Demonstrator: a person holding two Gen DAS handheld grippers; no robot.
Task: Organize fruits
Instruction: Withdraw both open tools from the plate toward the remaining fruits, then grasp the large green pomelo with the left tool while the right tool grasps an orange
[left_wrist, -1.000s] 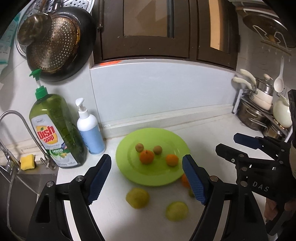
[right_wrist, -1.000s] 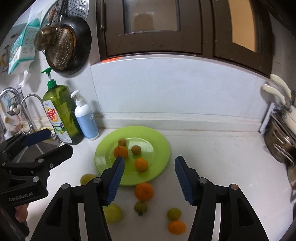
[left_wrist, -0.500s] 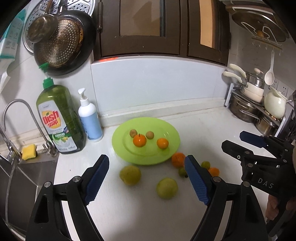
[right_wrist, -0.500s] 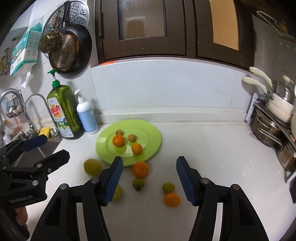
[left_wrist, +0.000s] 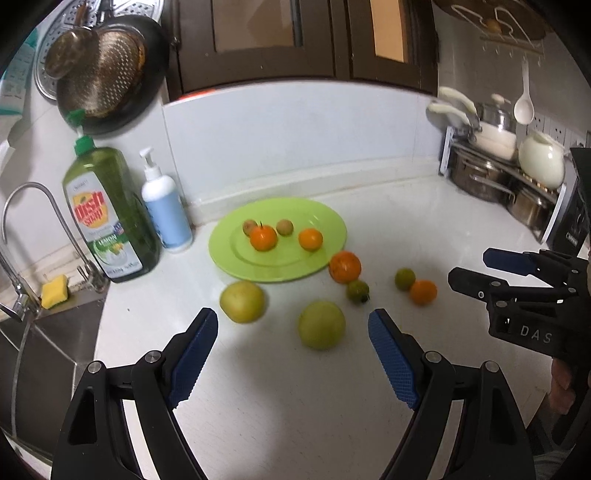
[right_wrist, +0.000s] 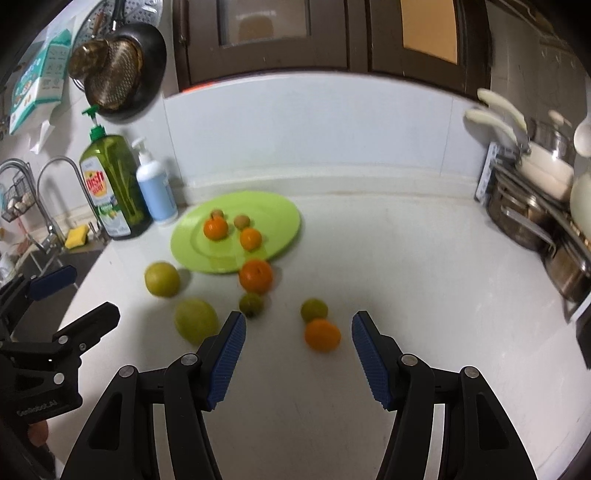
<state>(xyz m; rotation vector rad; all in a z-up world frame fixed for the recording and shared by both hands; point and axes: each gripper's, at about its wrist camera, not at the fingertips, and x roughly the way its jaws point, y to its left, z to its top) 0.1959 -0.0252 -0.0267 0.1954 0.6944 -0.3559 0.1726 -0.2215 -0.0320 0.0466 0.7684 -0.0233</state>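
Hovering over the white desk (left_wrist: 295, 406), the left claw (left_wrist: 291, 354) gapes wide and empty before a big yellow-green round fruit (left_wrist: 321, 325); right claw (right_wrist: 295, 354), parted, empty, frames a small orange tangerine (right_wrist: 322, 335). Centre each fruit, squeeze gently, then carry to the lime-green round plate (left_wrist: 332, 221).

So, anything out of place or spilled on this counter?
Nothing spilled or damaged. Six fruits lie loose on the counter in front of the green plate, which holds four: two yellow-green ones, a big orange, two small green ones and a small orange.
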